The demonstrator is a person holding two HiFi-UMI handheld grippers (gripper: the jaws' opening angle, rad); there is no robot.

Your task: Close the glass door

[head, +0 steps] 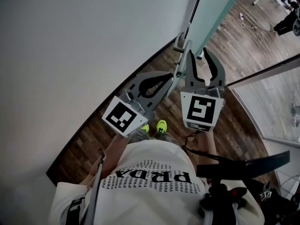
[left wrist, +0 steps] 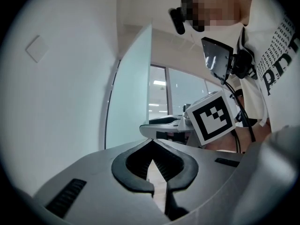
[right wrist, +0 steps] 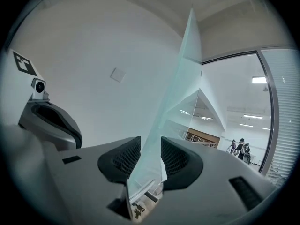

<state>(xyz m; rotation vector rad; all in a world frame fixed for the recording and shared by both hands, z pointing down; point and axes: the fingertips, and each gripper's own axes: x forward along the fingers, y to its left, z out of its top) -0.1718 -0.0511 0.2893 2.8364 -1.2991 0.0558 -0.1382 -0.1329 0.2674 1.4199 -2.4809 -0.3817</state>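
- My right gripper (head: 198, 52) has its jaws spread apart, one on each side of the free edge of the frosted glass door (head: 218, 11).
- In the right gripper view the door (right wrist: 180, 93) rises as a thin pane between the two ribbed pads (right wrist: 123, 162). I cannot tell whether the pads press on it.
- My left gripper (head: 171, 77) has its jaws brought together, tips touching, with nothing between them. It sits just left of the right one.
- In the left gripper view the closed jaws point up past the right gripper's marker cube (left wrist: 211, 116), with the door (left wrist: 131, 97) behind.
- The door stands open, angled away from the white wall (head: 93, 41) on my left.
- Below me are the wooden floor (head: 243, 46) and my bright green shoes (head: 161, 127).
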